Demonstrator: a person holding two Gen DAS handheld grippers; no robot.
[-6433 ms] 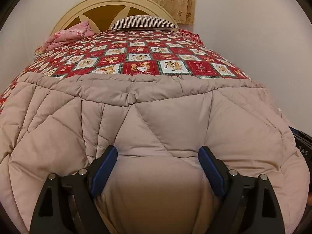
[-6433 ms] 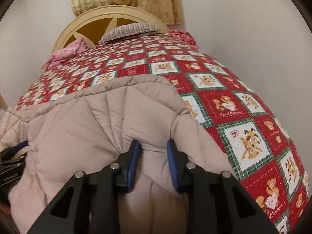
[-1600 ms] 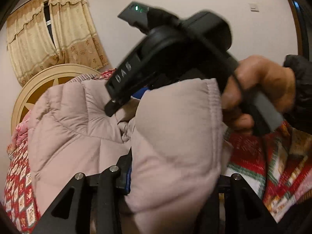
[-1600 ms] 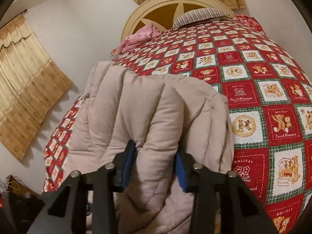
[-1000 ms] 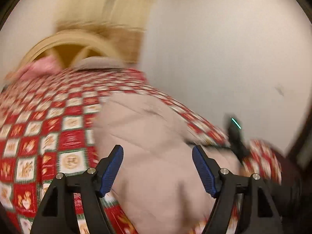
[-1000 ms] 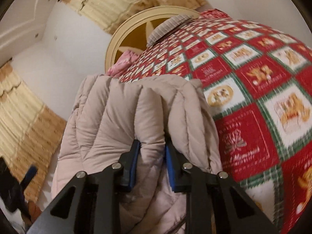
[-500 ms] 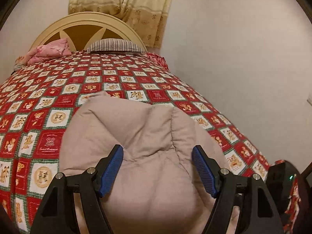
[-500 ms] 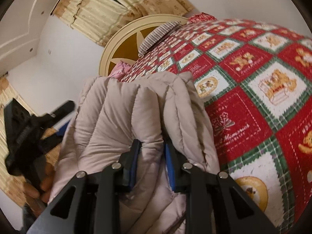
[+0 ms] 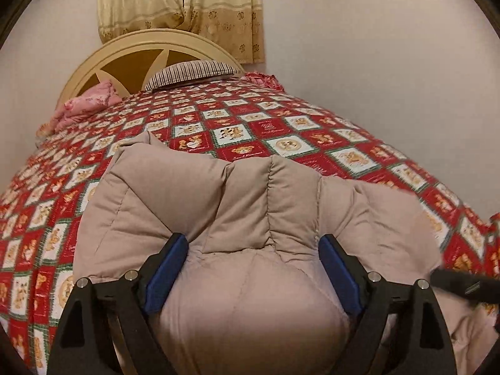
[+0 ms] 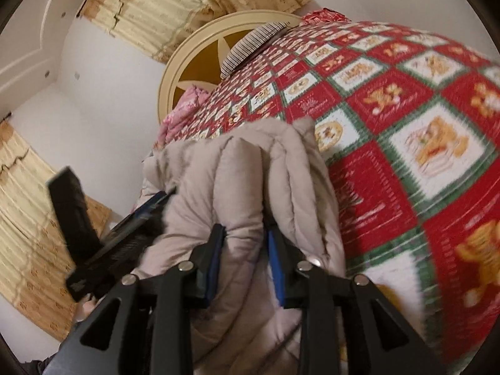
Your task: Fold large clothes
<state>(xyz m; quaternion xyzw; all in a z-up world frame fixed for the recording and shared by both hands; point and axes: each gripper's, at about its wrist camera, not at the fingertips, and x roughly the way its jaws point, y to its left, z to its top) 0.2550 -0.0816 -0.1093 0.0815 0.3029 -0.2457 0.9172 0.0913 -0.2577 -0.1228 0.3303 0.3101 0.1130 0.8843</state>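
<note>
Beige puffer coat point(image 9: 250, 206) folded, bunched, lower centre on bed quilt point(image 9: 281, 131). Left hand-held gripper point(image 9: 250, 268) jaws wide apart, just widened, astride coat bulge. Right hand-held gripper point(image 10: 245, 262) pinching coat fold, loosening.

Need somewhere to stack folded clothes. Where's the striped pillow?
The striped pillow lies at the bed's far end against the headboard, right of the pink bundle.

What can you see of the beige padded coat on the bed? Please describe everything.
The padded coat is beige and quilted, with stitched puffy panels of soft-looking fabric. It lies folded in a thick bundle on the red patchwork bedspread. The left gripper stands wide open around one bulge. The right gripper, which has just been opening, has a fold between its pads.
</note>
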